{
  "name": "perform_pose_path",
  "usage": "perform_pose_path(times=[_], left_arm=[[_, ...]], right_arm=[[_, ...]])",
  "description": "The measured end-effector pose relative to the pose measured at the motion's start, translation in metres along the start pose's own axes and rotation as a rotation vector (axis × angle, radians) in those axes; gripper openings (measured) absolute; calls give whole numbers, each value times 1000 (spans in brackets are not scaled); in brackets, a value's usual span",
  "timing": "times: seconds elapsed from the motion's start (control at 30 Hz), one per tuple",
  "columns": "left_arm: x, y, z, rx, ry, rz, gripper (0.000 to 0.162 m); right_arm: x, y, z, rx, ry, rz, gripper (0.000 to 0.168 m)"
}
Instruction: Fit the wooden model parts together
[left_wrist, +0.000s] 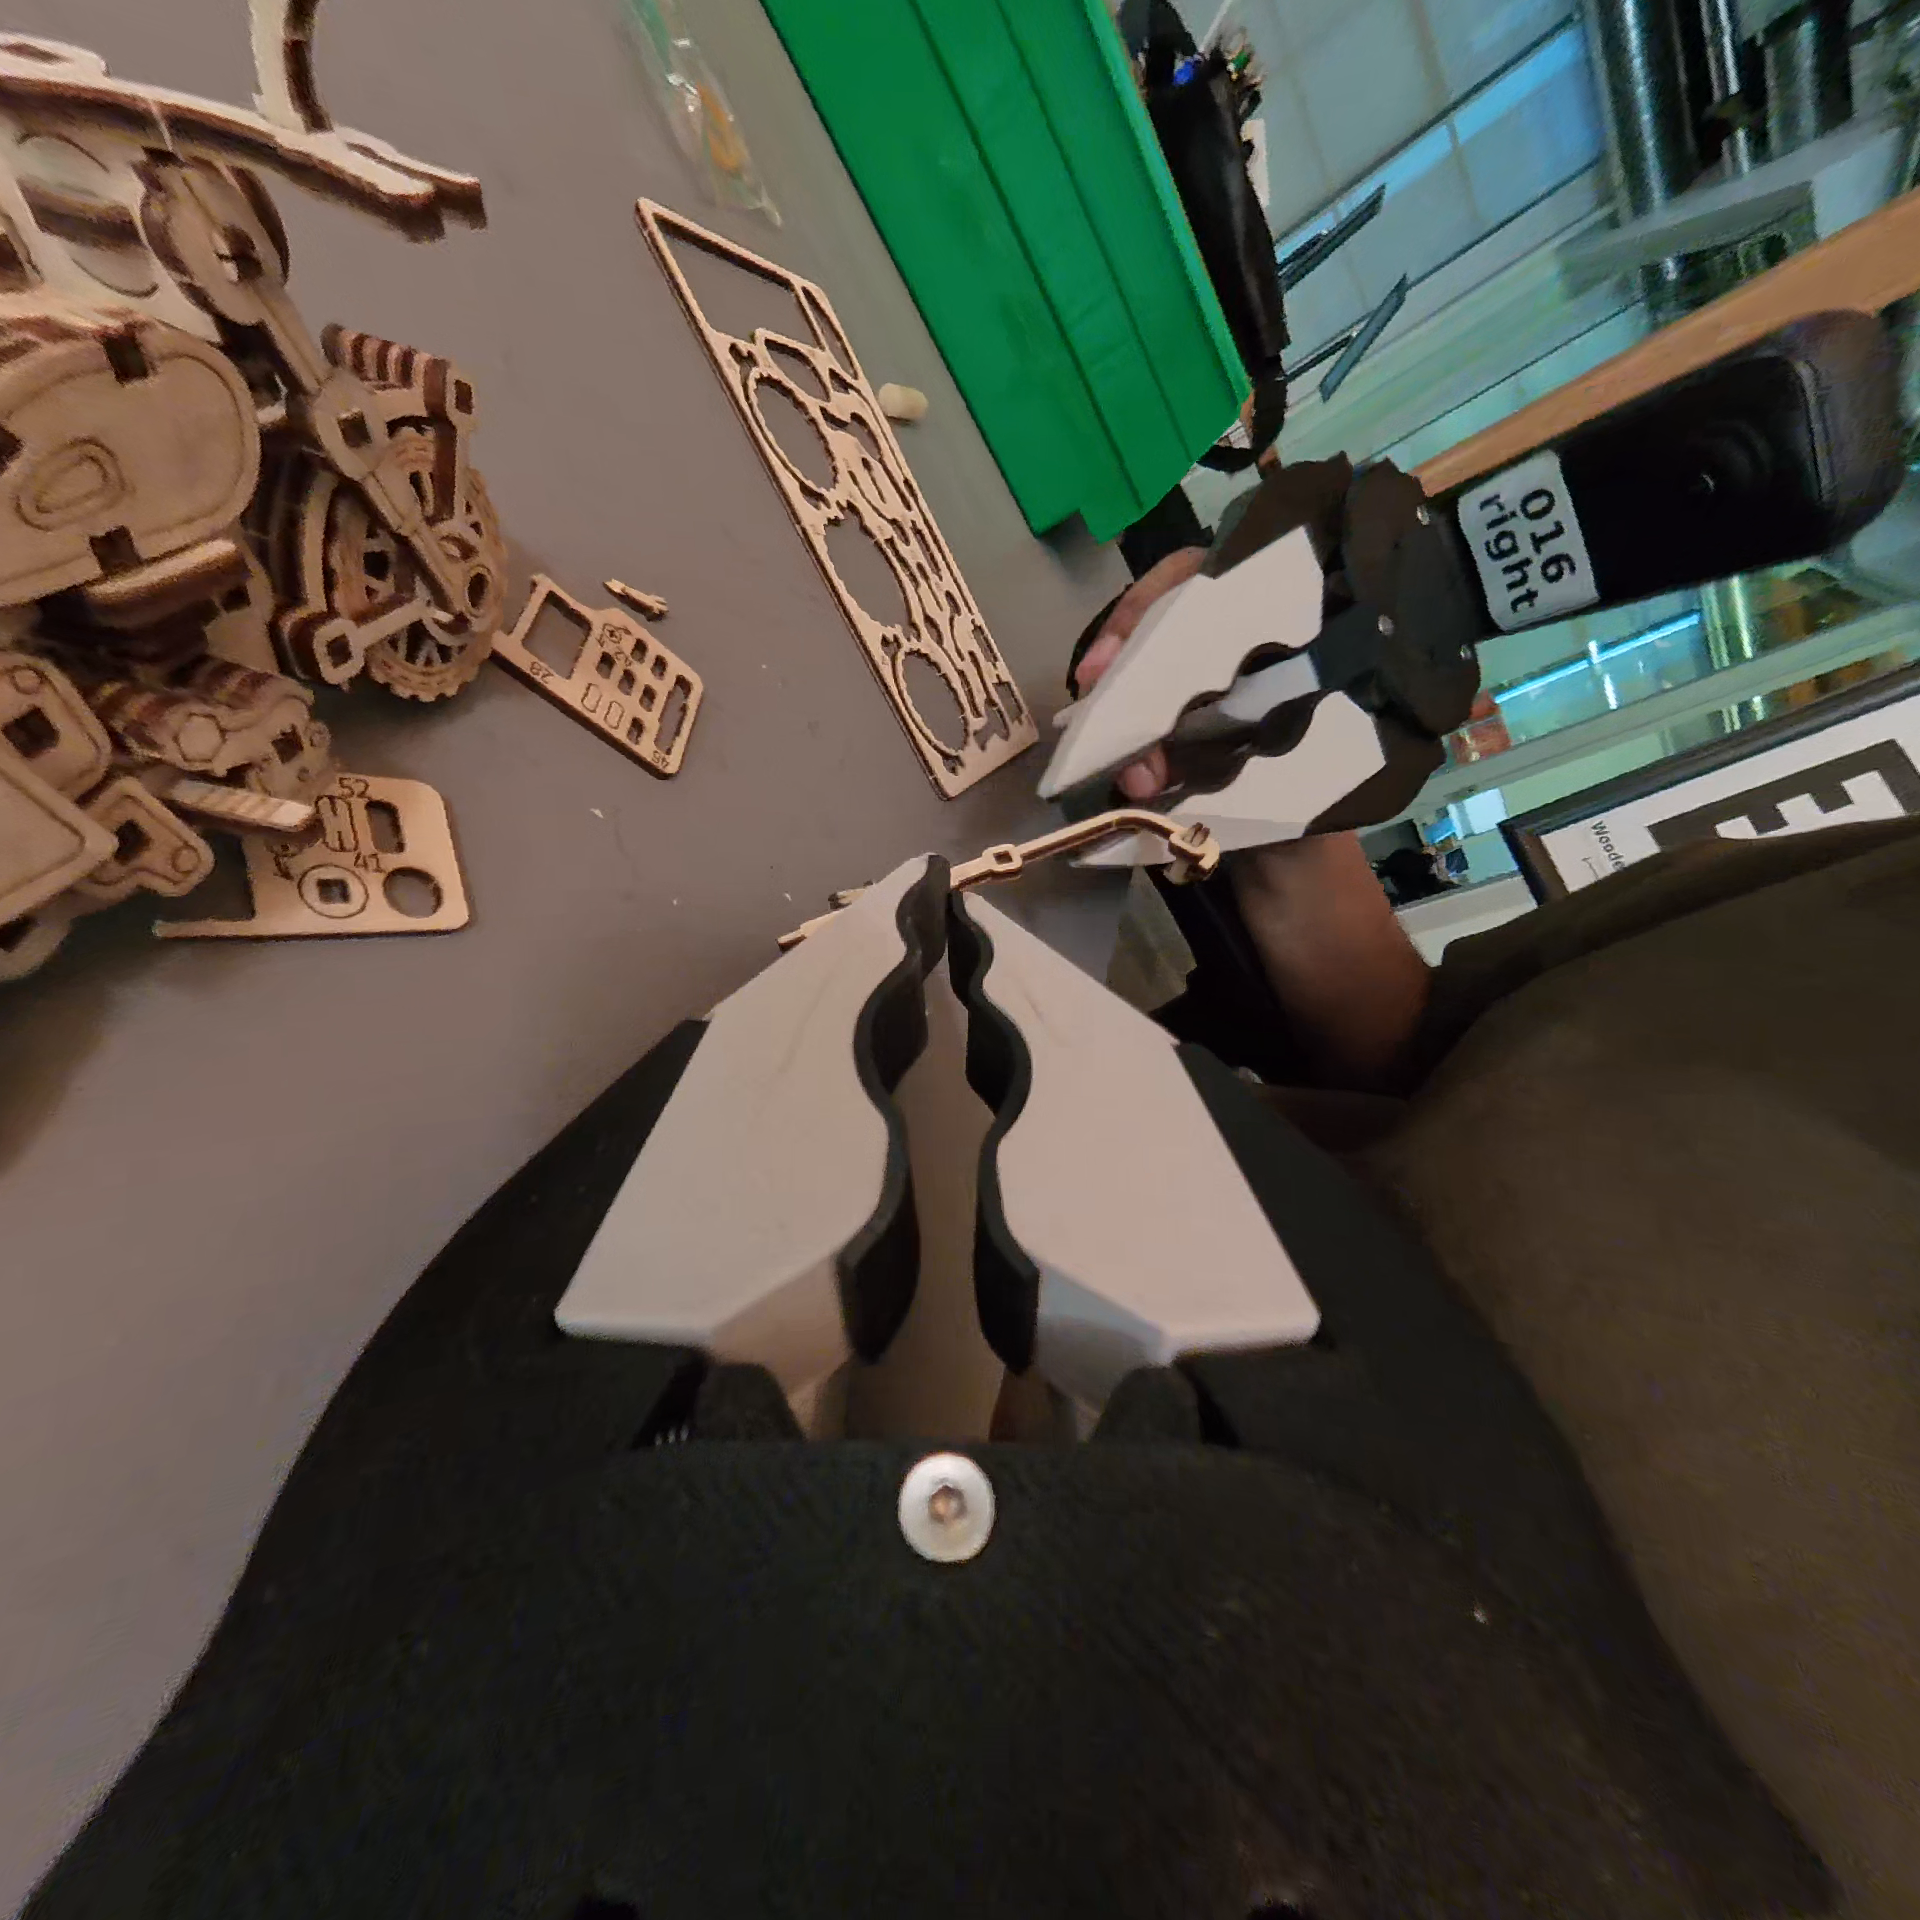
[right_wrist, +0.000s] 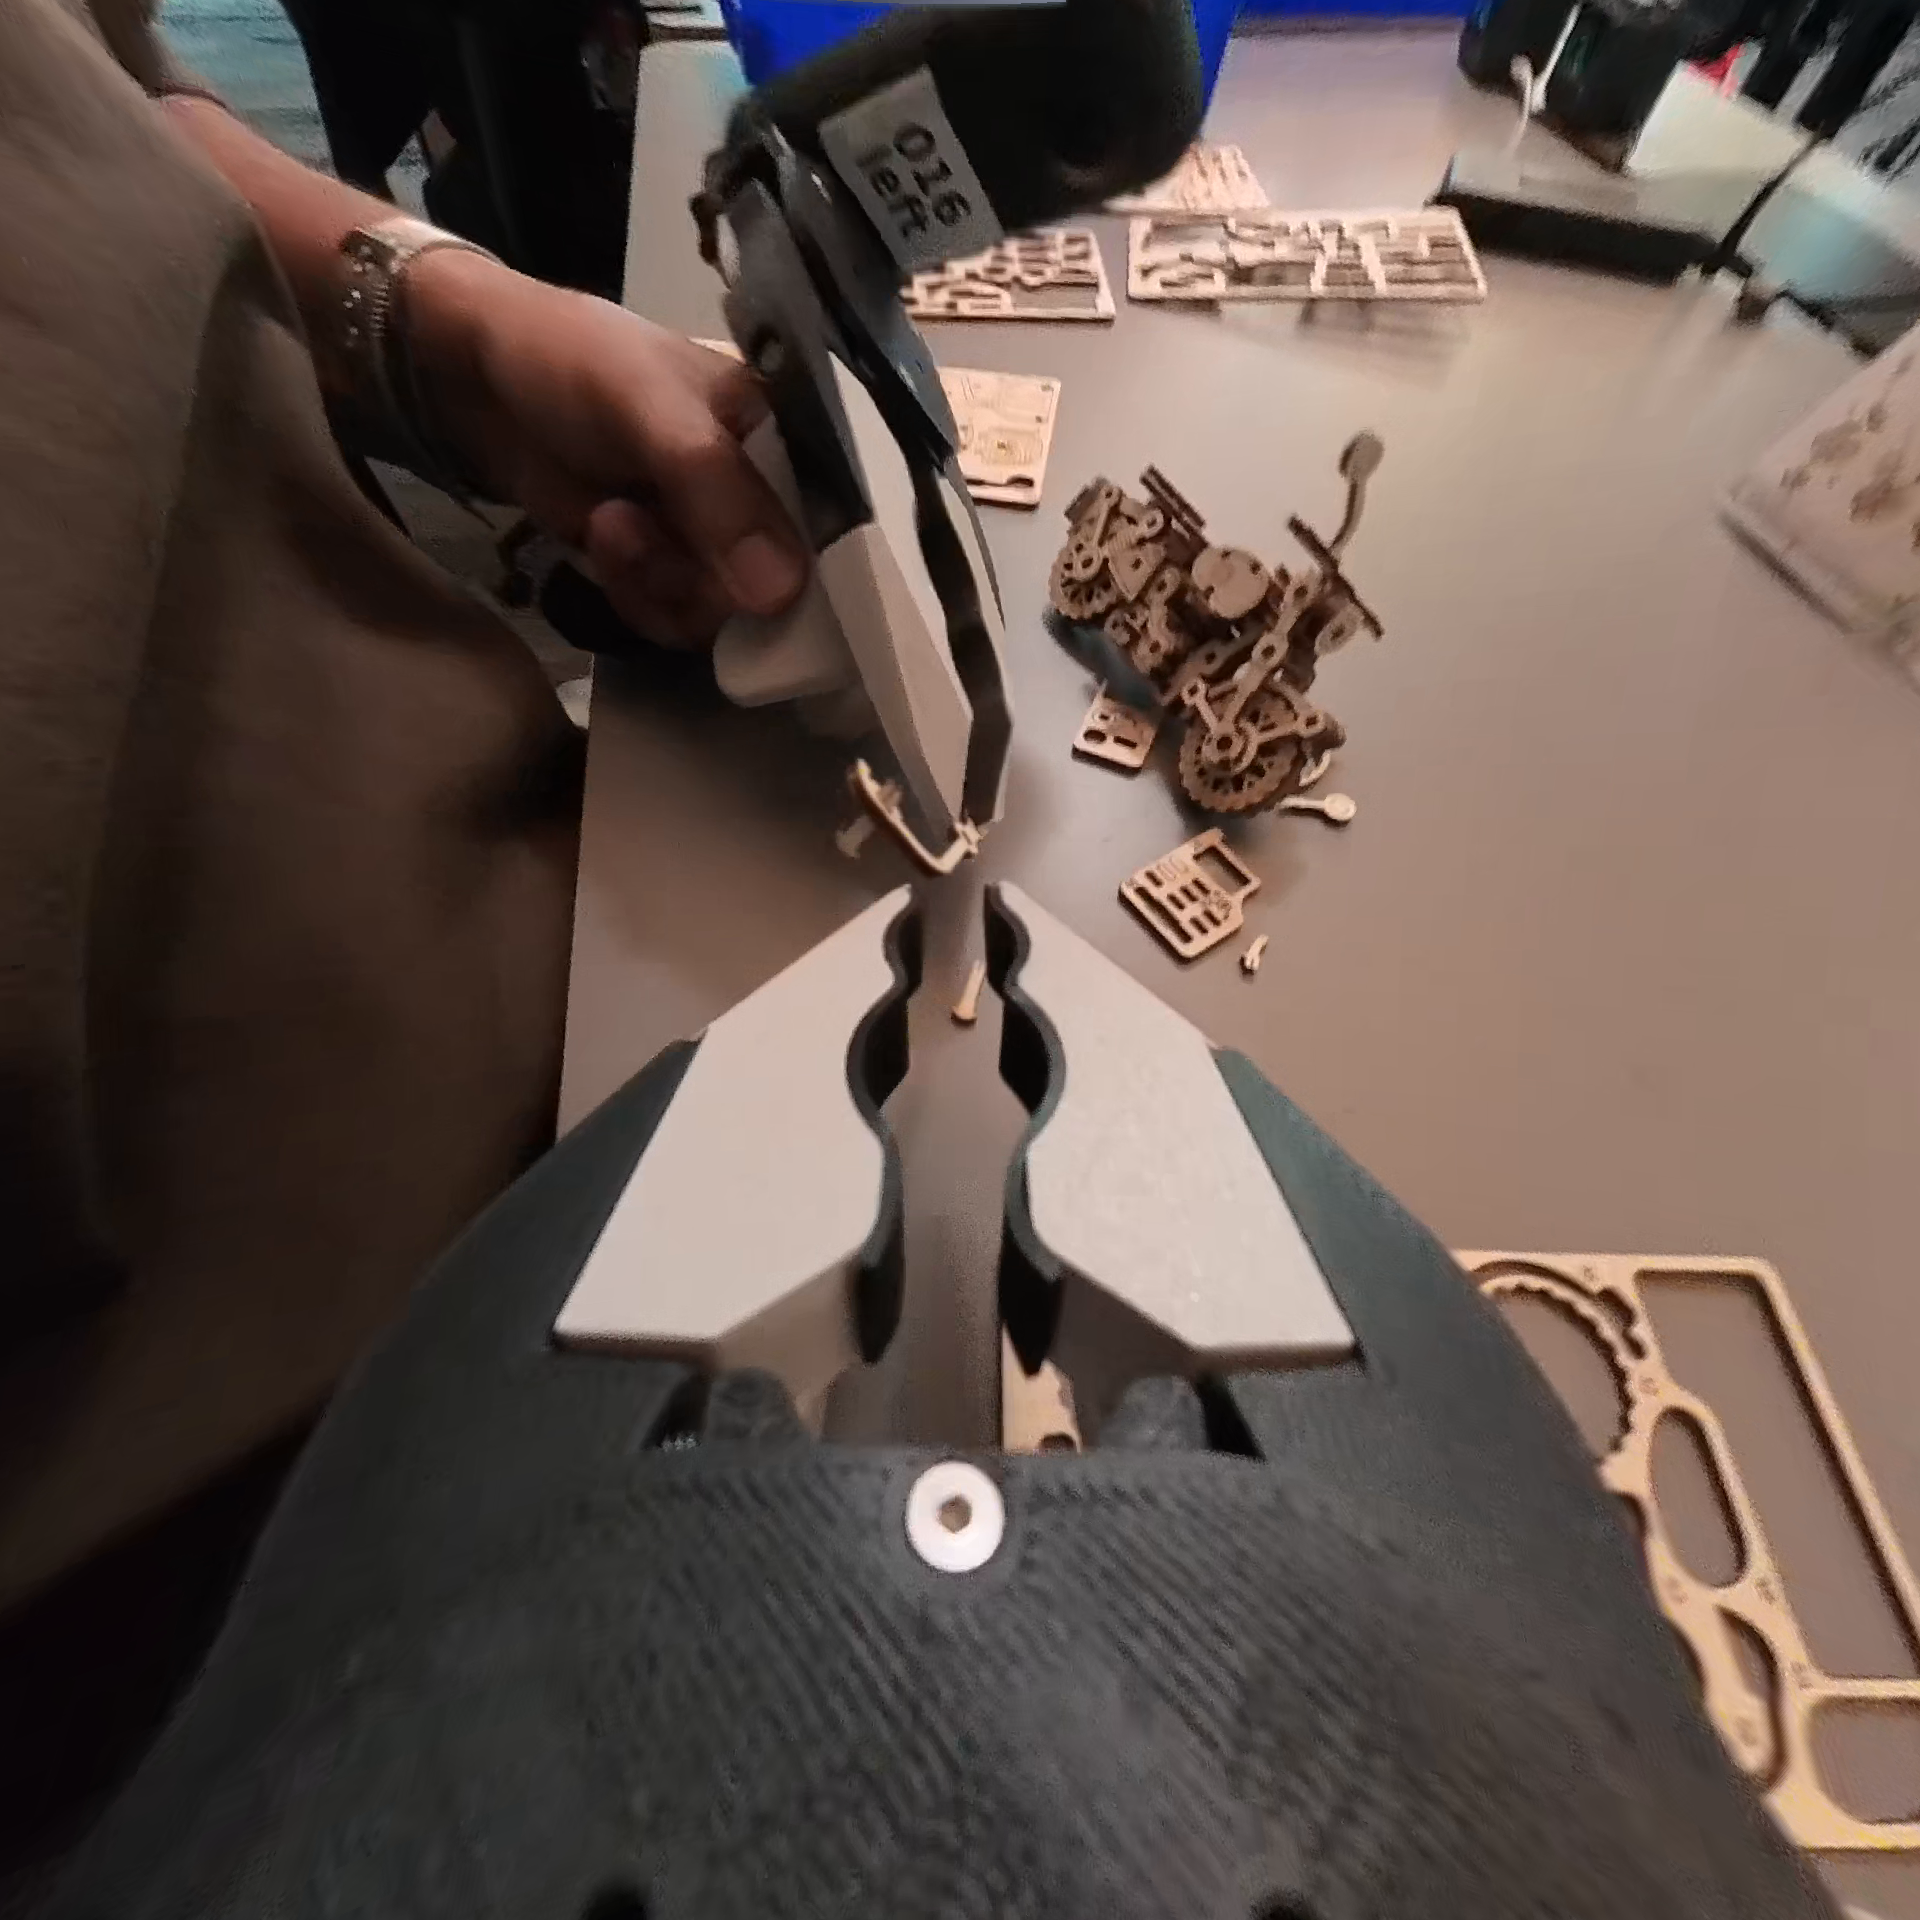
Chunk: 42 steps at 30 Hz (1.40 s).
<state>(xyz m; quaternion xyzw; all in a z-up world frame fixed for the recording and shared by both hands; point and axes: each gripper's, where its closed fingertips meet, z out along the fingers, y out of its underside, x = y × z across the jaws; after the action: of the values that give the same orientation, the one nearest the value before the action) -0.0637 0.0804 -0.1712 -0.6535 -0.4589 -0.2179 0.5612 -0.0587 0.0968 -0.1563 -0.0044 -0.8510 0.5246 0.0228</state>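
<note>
The left gripper (left_wrist: 948, 883) has its jaws pinched together at the tips on a thin bent wooden strip (left_wrist: 1081, 840), a slender cranked model part held above the grey table (left_wrist: 582, 935) near its edge; the strip's far end, with a small knob, reaches just beside the right gripper (right_wrist: 951, 904). That gripper's jaws stand slightly apart with nothing between them, and through the gap a tiny wooden pin (right_wrist: 966, 992) lies on the tabletop below. Each gripper carries a printed label on its body. Just beyond, two small cut-out wooden cards (left_wrist: 597, 675) with engraved part numbers lie flat, one partly under the half-built wooden model (left_wrist: 208, 520), a cluster of gears, links and a wheel that sits well apart from both grippers and is cut off at the picture's edge in the left wrist view. A long emptied punch-out sheet (left_wrist: 842, 499) with gear-shaped holes lies beside a green panel (left_wrist: 1018, 260). Farther off, more parts sheets (right_wrist: 1304, 255) rest on the table, blurred and hard to make out. A clear plastic bag (left_wrist: 707, 114) near the green panel holds something indistinct.
</note>
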Motion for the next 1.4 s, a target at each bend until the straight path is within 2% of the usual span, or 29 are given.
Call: perform_pose_path(times=[0.2,0.27,0.47,0.6,0.7,0.8,0.93,1.03,1.13,1.33,1.4], left_arm=[[2,4,1,-21,22,-16,0],[2,5,1,-29,21,-12,0],[4,8,3,-44,25,5,0],[11,4,4,-4,44,54,0],[22,-1,3,32,116,64,10],[29,1,3,25,159,88,13],[33,6,4,-1,174,141,11],[34,6,3,2,182,144,1],[36,7,3,-12,200,134,0],[36,6,3,-3,216,90,0],[36,4,2,5,222,78,0]], right_arm=[[-7,-6,-2,18,36,-159,9],[-10,-7,-1,20,27,-171,10],[-8,-7,-4,18,34,-165,2],[-4,-13,-9,76,5,-48,1],[-3,-15,-12,125,-56,85,1],[-4,-17,-14,161,-150,241,1],[1,-22,-20,226,-207,378,1],[1,-23,-23,250,-240,429,1],[2,-23,-23,260,-255,469,2],[10,-24,-23,289,-220,507,25],[14,-28,-28,329,-226,544,27]])
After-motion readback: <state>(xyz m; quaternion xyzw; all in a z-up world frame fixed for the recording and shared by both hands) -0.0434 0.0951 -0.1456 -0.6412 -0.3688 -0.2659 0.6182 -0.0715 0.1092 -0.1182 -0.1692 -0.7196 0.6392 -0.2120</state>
